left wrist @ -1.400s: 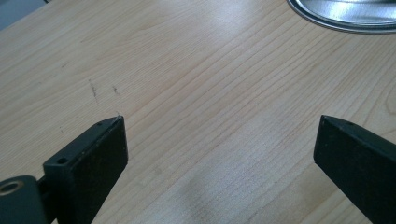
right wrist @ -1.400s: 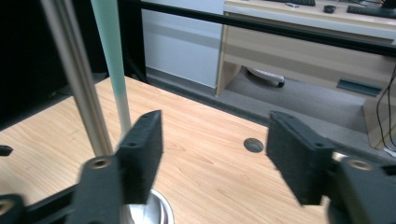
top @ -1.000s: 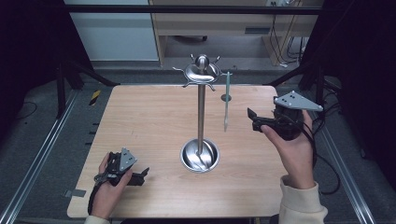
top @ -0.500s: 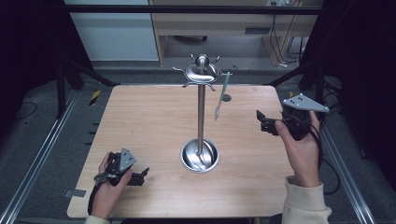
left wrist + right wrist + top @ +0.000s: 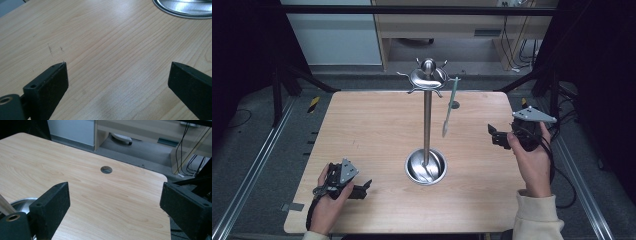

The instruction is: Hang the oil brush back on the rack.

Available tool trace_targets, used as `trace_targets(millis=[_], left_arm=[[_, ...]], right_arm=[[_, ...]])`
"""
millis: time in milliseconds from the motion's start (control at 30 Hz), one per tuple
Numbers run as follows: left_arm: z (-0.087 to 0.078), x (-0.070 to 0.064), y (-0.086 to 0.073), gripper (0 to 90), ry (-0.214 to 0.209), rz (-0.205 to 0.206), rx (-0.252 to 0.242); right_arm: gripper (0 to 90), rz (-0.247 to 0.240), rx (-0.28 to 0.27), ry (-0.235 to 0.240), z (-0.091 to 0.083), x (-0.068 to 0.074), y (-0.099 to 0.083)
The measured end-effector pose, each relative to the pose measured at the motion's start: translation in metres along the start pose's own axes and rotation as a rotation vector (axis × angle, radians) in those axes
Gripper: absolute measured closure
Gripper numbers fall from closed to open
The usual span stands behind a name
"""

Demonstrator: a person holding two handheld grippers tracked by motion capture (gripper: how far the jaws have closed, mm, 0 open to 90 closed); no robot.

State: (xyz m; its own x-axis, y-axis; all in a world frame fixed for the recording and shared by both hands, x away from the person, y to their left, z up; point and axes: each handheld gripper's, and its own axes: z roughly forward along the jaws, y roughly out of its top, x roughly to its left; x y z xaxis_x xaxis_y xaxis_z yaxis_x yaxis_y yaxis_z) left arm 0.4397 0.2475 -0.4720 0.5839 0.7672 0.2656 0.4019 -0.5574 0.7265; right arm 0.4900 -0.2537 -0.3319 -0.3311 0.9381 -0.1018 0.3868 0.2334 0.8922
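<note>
Swinging utensil, R gripper farther off

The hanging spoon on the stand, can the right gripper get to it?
Probably yes. The right gripper is open, and bare table lies between it and the spoon hanging from the stand.

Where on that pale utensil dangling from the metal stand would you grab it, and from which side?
Probably low on the thin handle of the hanging utensil, below the hook on the stand. It hangs free on the stand's right with bare table behind it, so the open right gripper could come in level from the right, one jaw on each side of the handle, then lift it off the hook.
</note>
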Motion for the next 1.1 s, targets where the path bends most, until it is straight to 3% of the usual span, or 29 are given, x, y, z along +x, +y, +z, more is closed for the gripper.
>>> trace_targets(millis=[700, 1100], left_arm=[[-0.001, 0.003, 0.0, 2.6, 0.013, -0.012, -0.013], [-0.001, 0.002, 0.0, 2.6, 0.007, -0.008, -0.017]], right_arm=[[9.8, 0.023, 0.15, 0.025, 0.054, -0.002, -0.044], [10.6, 0.039, 0.176, 0.02, 0.074, 0.001, -0.061]])
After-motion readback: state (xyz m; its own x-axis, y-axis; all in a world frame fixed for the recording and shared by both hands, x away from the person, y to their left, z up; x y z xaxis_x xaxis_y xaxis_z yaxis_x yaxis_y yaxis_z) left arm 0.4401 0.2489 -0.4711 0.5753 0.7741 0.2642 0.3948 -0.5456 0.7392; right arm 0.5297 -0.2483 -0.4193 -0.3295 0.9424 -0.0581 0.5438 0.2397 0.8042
